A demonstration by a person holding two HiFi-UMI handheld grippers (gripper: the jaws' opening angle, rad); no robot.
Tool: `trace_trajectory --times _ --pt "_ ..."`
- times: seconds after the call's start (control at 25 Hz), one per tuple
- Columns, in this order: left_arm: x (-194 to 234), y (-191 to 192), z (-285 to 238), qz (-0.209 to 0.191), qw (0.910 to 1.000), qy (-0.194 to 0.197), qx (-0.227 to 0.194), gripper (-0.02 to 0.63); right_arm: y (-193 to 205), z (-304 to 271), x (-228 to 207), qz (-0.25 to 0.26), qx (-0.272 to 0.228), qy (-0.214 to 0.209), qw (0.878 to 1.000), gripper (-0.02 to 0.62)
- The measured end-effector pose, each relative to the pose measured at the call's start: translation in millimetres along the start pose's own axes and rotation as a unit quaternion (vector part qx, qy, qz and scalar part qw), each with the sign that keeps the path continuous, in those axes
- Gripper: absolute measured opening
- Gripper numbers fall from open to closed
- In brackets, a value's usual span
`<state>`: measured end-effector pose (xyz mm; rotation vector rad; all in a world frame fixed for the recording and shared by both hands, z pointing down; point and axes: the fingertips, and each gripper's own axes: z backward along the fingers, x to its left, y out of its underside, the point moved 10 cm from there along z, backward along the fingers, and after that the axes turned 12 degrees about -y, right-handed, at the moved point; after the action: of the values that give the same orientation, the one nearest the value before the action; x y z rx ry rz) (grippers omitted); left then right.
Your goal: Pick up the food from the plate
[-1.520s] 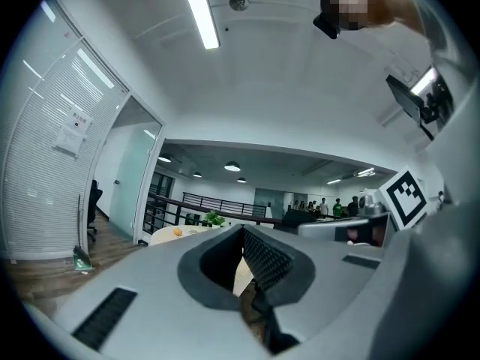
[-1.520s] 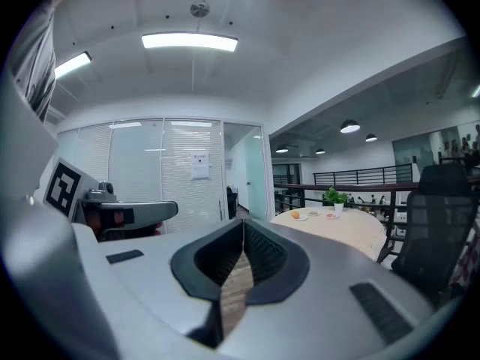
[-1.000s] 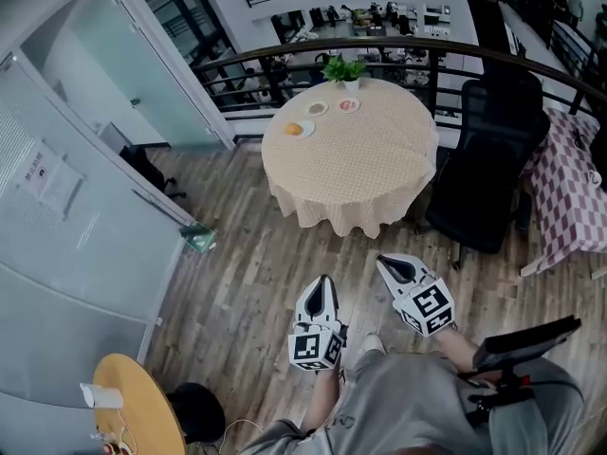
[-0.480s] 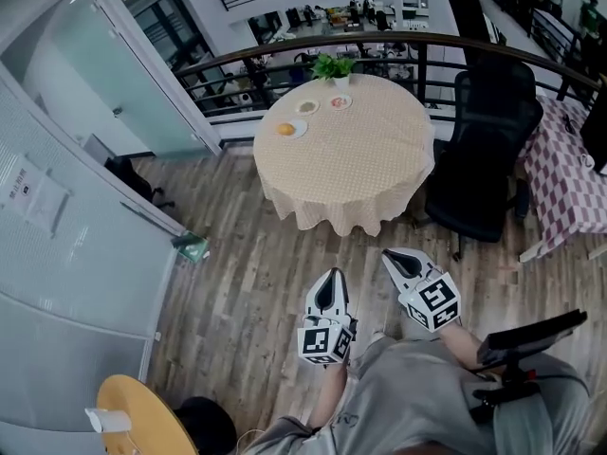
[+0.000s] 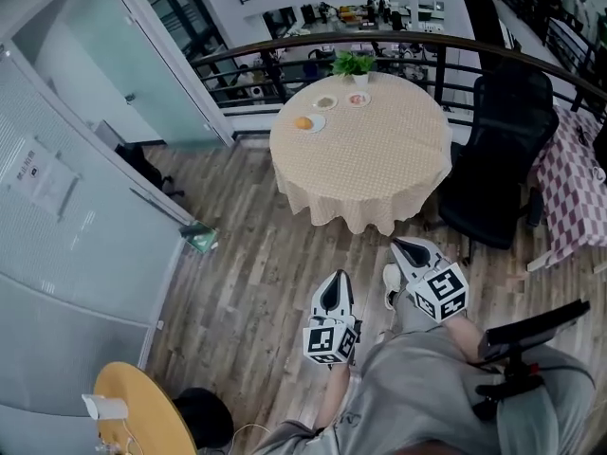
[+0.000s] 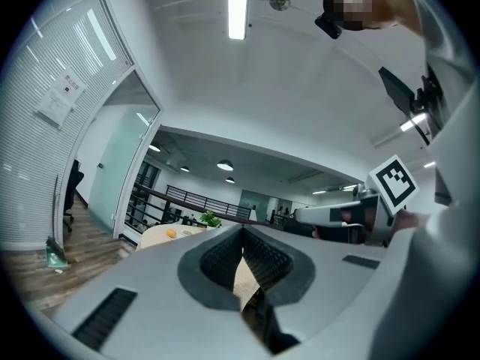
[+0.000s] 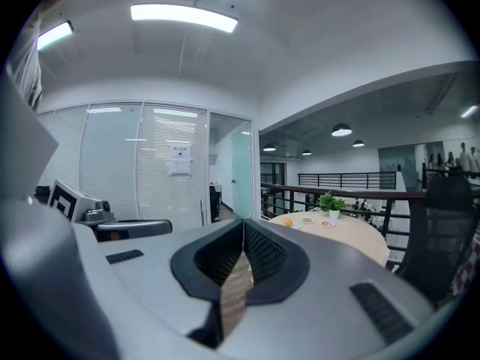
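Clearly, the orange food [image 5: 303,122] lies well off, about twelve o'clock from the closed, empty left gripper [image 5: 335,277] and right gripper [image 5: 402,246].

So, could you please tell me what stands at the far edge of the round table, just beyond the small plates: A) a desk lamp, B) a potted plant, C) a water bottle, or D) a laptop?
B: in the head view a green potted plant stands at the far edge of the round table, next to the railing.
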<state>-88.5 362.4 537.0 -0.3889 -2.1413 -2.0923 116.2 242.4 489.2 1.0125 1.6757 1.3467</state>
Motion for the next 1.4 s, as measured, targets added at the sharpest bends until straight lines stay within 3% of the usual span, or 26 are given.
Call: trace_trajectory --times 0.36,0.64,1.4 --pt "30.6 -1.7 -10.8 -0.003 0.999 -0.045 -0.003 0.011 -3.2 -58.1 -6.9 -0.01 -0.006 -0.052 0.999 0.015" --pt "50.2 0.1 -54.5 -0.01 0.9971 -0.075 -0.001 0.011 0.2 -111.3 -42.7 -0.02 -0.01 -0.082 0.996 0.015" --pt "122.3 -42.6 -275.1 -0.027 0.9909 -0.132 -0.001 0.011 -46.2 -287.2 -213.9 -0.038 -0.012 -0.116 0.992 0.015"
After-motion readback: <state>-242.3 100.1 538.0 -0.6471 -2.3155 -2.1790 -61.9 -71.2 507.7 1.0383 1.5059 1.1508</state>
